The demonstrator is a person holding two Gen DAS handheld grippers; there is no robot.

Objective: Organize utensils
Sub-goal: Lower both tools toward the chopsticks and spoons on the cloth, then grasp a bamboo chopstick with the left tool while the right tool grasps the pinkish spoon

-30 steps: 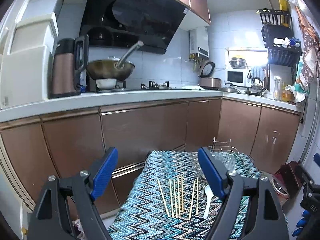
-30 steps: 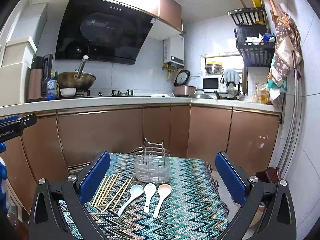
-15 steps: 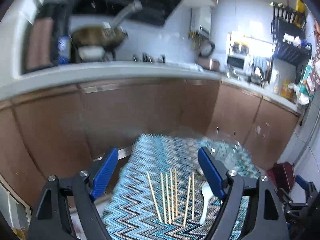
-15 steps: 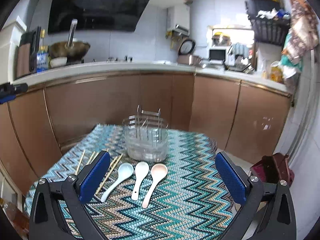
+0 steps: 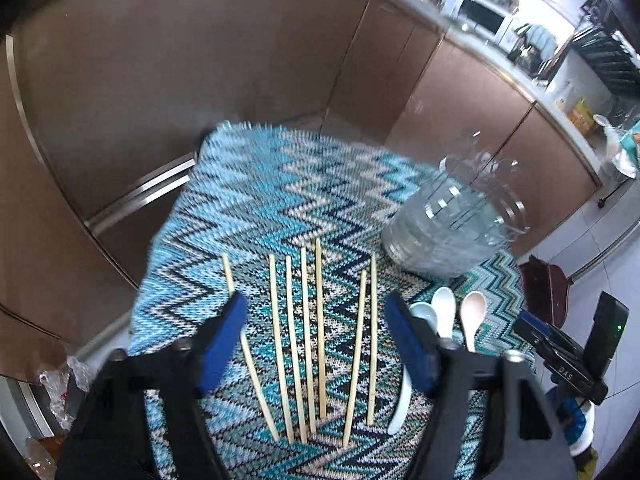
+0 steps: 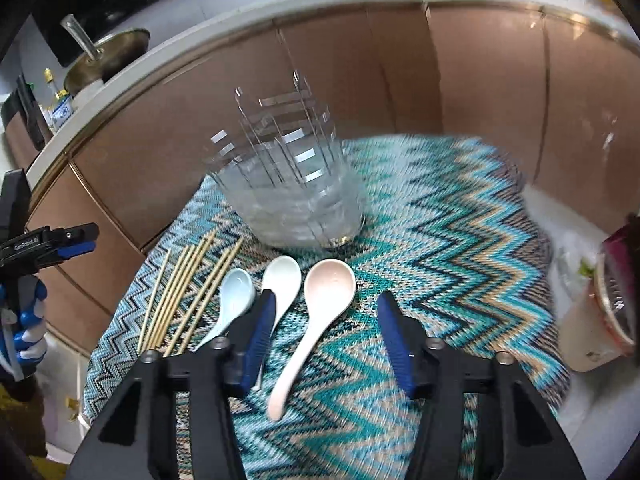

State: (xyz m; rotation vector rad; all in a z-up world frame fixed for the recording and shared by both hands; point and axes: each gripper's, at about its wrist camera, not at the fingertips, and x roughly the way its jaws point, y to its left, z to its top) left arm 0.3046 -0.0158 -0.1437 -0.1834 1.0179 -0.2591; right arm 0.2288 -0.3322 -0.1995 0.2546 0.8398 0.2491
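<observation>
Several wooden chopsticks lie side by side on the zigzag cloth. My left gripper hovers over them, its jaws closing, with most of the sticks below the gap and nothing pressed. Three ceramic spoons lie to their right: light blue, white and pink. My right gripper hangs over the pink spoon, its jaws closing and the pads clear of the spoon. A clear utensil holder with wire dividers stands upright just behind the spoons.
Brown cabinet doors ring the small table on the far side. A wok sits on the counter above. The cloth's edge drops off at the left and the right. A pink bin stands on the floor at right.
Both grippers have tipped downward and come in close over the table; the counter and hood have left the views. Both pairs of jaws stand narrower than before.
</observation>
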